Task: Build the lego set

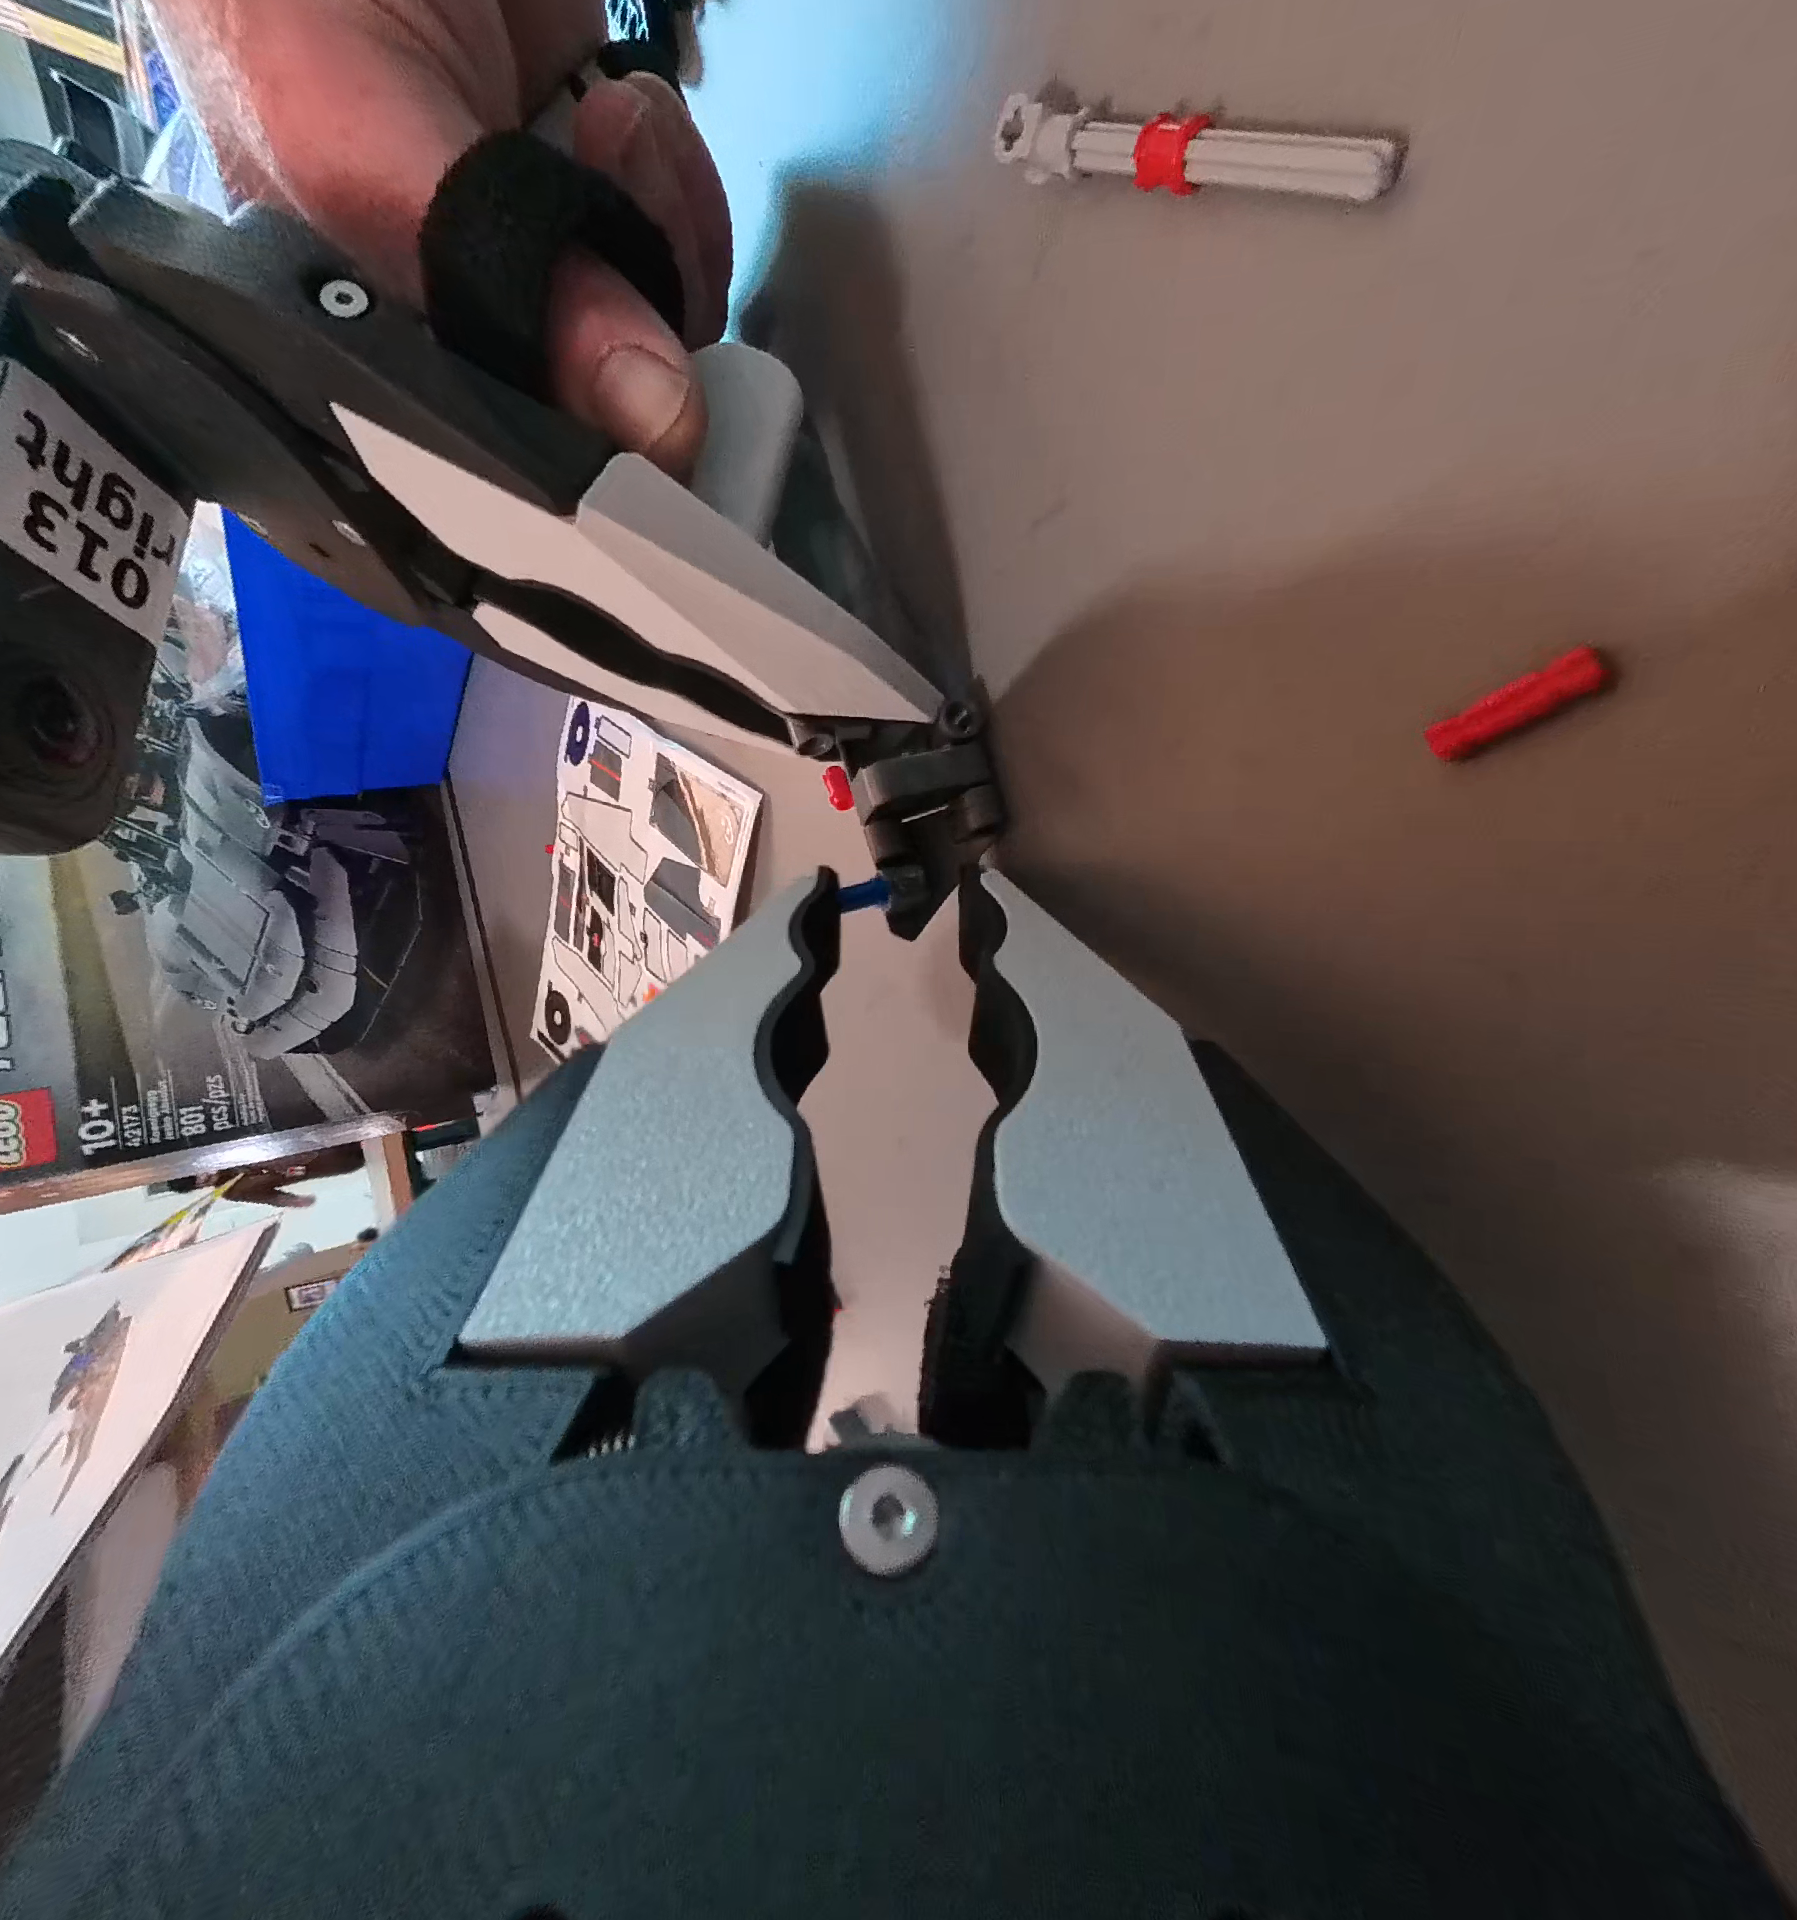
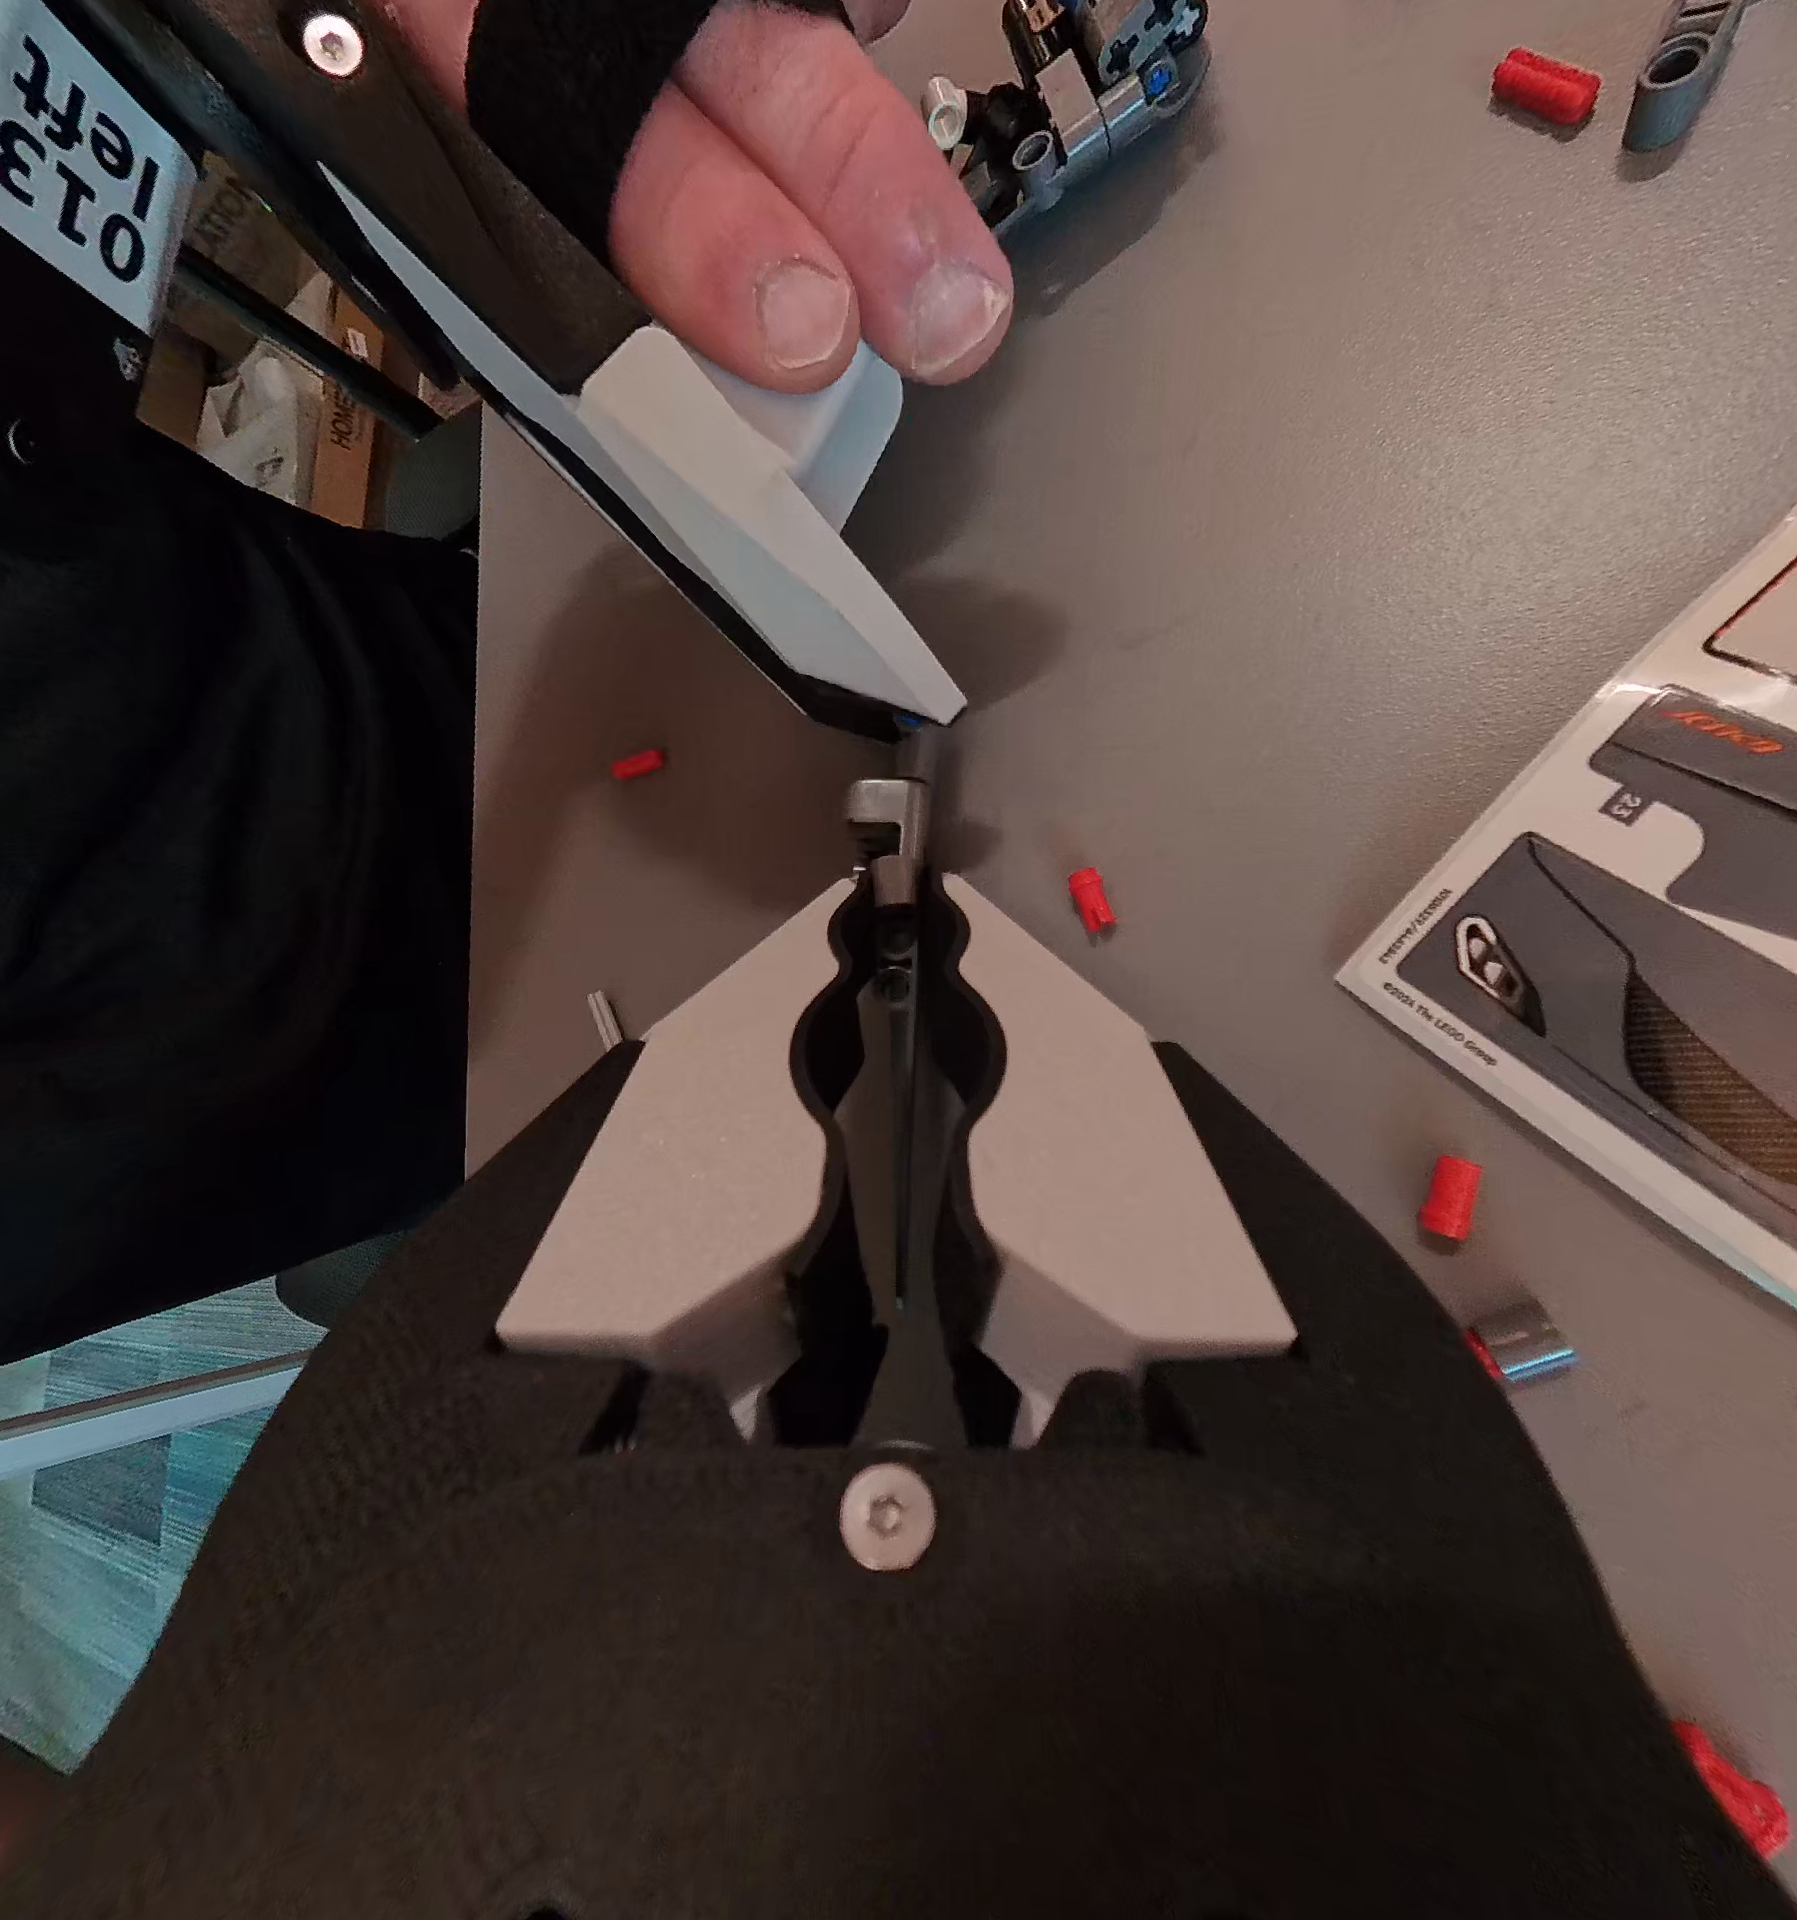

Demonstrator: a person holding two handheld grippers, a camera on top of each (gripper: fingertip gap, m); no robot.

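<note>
My right gripper (image 2: 899, 894) is shut on a long black Technic assembly (image 2: 896, 987) that carries a grey connector (image 2: 876, 805) just beyond the tips. In the left wrist view the right gripper (image 1: 904, 727) comes in from the upper left with the black assembly (image 1: 925, 800) in it. My left gripper (image 1: 899, 888) is narrowed around the assembly's end. One fingertip (image 1: 821, 894) presses the end of a blue pin (image 1: 866, 894) that sticks out of the assembly, and the other touches the black part. In the right wrist view the left gripper (image 2: 920, 717) meets the assembly's far end.
On the grey table (image 1: 1393, 416) lie a white axle with a red bush (image 1: 1185, 156), a red axle (image 1: 1517, 707), a sticker sheet (image 2: 1652, 987), loose red pieces (image 2: 1093, 899) (image 2: 1450, 1195) and a partly built grey assembly (image 2: 1070, 104). The set's box (image 1: 146, 987) stands at the left. Left and right tips are no more than a few centimetres apart. The red axle (image 1: 1517, 707) is about 9 cm from both grippers' fingertips. The right camera catches it too, in the right wrist view (image 2: 629, 755).
</note>
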